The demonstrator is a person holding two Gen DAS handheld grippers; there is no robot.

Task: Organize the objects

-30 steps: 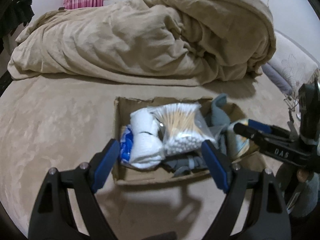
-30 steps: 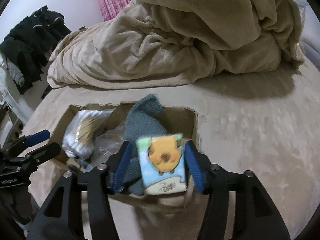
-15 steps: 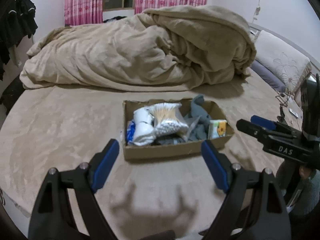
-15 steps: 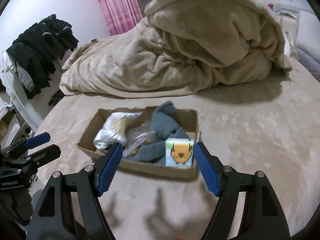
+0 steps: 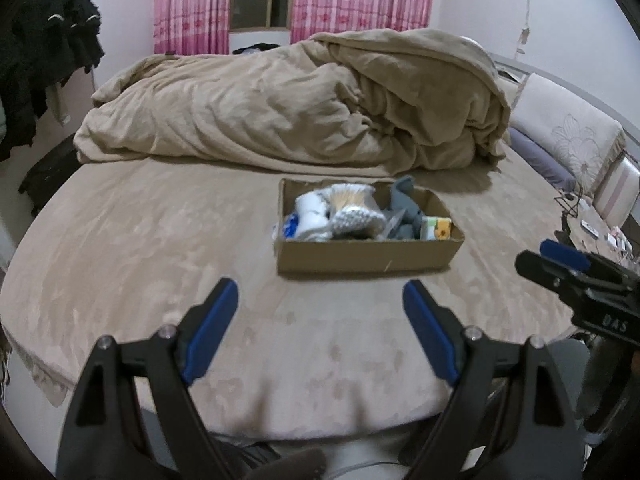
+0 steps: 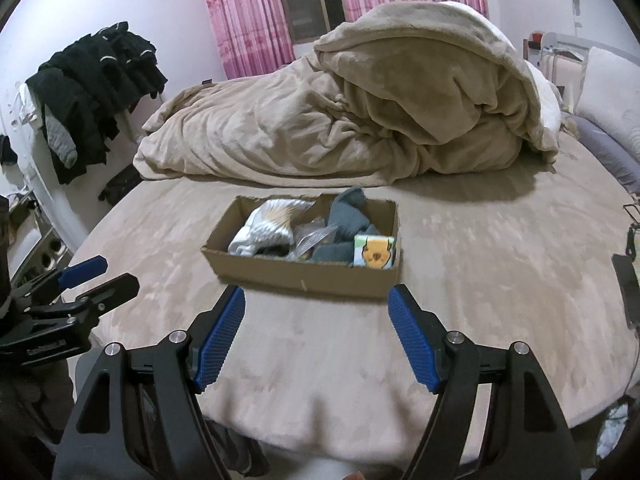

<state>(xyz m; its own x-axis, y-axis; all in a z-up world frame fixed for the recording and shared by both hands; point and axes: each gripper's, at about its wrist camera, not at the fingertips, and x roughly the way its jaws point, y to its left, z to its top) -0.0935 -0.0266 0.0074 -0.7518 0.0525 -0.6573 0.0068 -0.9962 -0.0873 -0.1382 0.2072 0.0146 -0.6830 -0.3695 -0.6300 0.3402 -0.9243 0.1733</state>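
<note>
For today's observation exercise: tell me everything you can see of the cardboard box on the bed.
The cardboard box is a shallow, open-topped brown tray with rough-cut edges, resting flat on the tan bedspread in front of the heaped blanket. It is packed with a bag of cotton swabs, grey cloth and a tissue pack with a yellow bear. Neither claw touches it.

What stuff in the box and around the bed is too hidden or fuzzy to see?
- Bottom of the cardboard box: both views, covered by the cotton swab bag and grey cloth.
- Blue-printed white item: left view, blurred; right view, behind the swabs.
- Print on the yellow bear packet: too small.
- Small things beside the bed: left view, tiny at the edge.
</note>
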